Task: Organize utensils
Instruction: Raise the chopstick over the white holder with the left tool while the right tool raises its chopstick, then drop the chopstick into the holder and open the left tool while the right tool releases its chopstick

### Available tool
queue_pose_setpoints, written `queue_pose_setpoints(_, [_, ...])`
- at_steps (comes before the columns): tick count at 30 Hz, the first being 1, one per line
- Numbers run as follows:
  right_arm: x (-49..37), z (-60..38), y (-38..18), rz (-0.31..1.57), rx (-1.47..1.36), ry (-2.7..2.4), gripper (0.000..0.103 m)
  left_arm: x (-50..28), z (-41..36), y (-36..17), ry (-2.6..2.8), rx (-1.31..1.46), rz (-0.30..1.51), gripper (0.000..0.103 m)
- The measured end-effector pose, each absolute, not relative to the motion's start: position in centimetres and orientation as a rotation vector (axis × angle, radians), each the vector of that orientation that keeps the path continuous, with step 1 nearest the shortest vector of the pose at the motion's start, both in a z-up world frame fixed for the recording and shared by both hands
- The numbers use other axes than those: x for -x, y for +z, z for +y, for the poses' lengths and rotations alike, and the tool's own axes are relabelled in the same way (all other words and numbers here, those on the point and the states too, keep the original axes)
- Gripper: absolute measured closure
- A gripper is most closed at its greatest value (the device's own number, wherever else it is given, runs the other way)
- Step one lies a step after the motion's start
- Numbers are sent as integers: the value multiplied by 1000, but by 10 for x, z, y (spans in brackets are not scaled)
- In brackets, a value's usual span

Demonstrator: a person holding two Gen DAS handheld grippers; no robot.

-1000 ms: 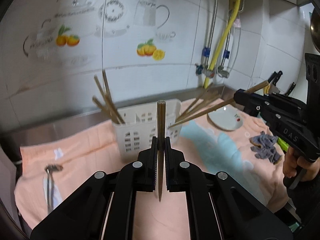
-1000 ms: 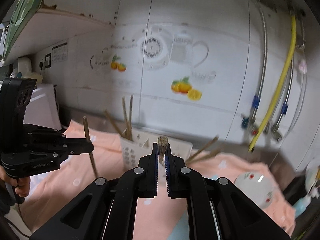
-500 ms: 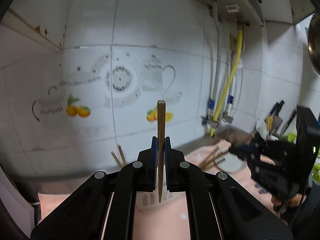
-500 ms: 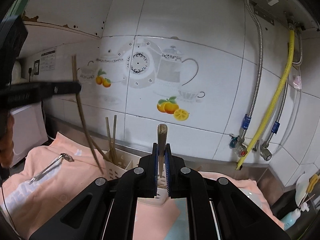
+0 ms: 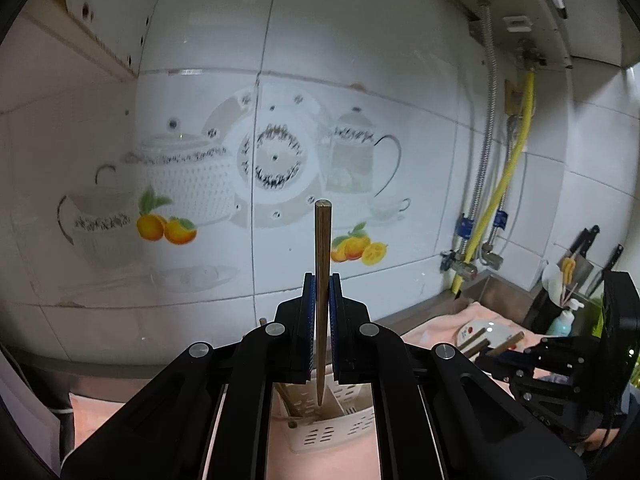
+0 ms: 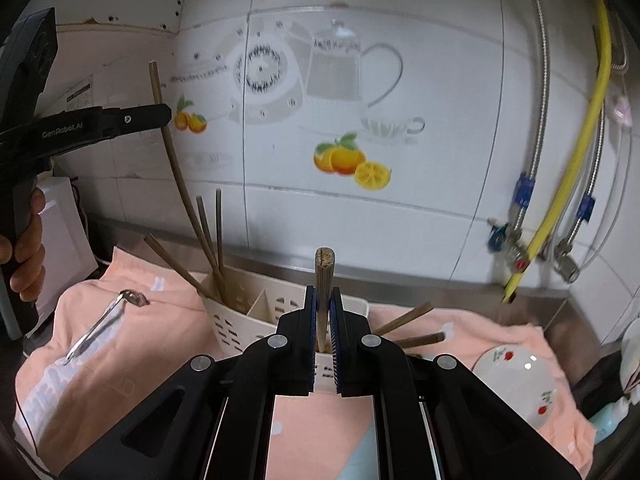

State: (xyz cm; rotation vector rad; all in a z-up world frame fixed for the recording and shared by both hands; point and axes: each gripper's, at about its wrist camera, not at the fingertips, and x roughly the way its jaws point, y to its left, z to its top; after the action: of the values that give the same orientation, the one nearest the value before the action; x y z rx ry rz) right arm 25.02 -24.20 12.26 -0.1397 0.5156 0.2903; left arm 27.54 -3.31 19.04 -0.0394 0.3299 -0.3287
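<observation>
At lower centre of each wrist view, the left hand-held gripper (image 5: 320, 320) and right hand-held gripper (image 6: 323, 320) each grasp one upright chopstick (image 5: 322, 280) above the white utensil holder (image 6: 256, 320).

Peach towel (image 6: 160, 344) over steel counter (image 6: 440, 280)

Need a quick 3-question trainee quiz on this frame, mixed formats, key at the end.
1. True or false: the left gripper and the right gripper each clamp one chopstick.
2. What lies on the peach towel left of the white utensil caddy? A) knife B) metal spoon C) bowl
3. Fill in: the left gripper's chopstick has its pointed tip facing ____.

Key: 1 true. 2 B, the metal spoon. 3 down, over the caddy.
</observation>
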Motion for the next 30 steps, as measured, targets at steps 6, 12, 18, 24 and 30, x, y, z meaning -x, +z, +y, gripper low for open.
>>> queue_pose_setpoints(6, [-260, -240, 108, 554, 140, 294, 96, -296, -32, 168, -314, 48, 389, 97])
queue_pose_setpoints(12, [-263, -241, 103, 553, 141, 283, 96, -306, -35, 149, -320, 41, 439, 97])
queue_pose_setpoints(18, [-260, -241, 103, 542, 150, 277, 81, -308, -37, 139, -317, 41, 465, 96])
queue_pose_setpoints(24, [-255, -243, 105, 527, 153, 270, 71, -304, -37, 137, -312, 36, 476, 82])
queue_pose_setpoints(30, [-246, -245, 113, 503, 155, 266, 59, -290, -32, 141, -295, 43, 461, 56])
